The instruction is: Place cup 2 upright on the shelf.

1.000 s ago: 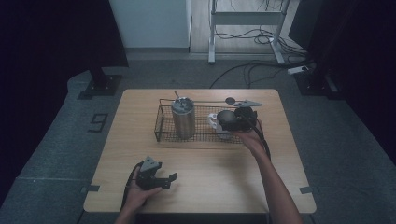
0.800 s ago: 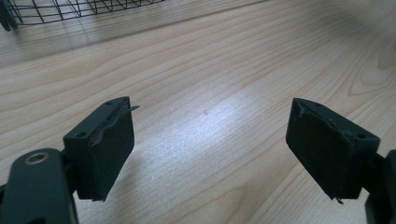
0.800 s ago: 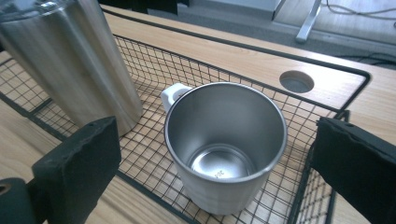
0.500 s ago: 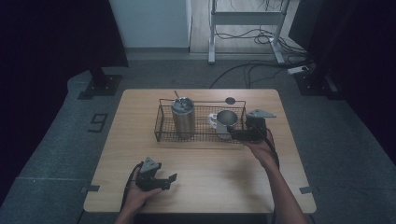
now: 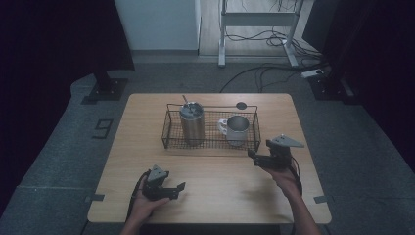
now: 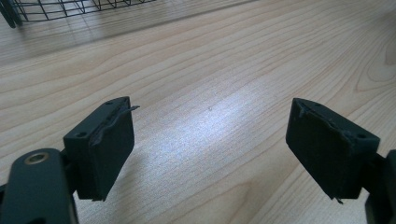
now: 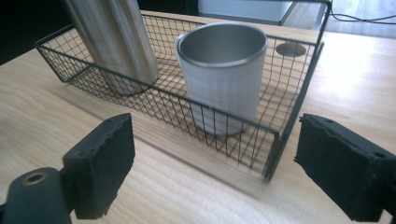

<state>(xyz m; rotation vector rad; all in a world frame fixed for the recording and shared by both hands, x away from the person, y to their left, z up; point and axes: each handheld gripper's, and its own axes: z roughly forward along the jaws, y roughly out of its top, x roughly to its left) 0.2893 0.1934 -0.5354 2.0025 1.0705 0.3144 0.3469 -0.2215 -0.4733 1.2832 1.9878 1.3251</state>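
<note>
A steel mug (image 5: 238, 128) and tall tumbler (image 5: 191, 123) are seen standing in the wire basket (image 5: 211, 145). The right gripper (image 5: 255, 158) is held agape just outside it (nothing gripped); the left gripper (image 5: 180, 189) is likewise spread wide, empty.

Grey carpet floor (image 5: 58, 161), white wall (image 5: 156, 22), dark curtains (image 5: 49, 44), floor cables (image 5: 259, 73)

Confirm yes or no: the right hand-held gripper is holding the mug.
No, the right hand-held gripper is open and empty, short of the white metal mug in the black wire basket.
</note>
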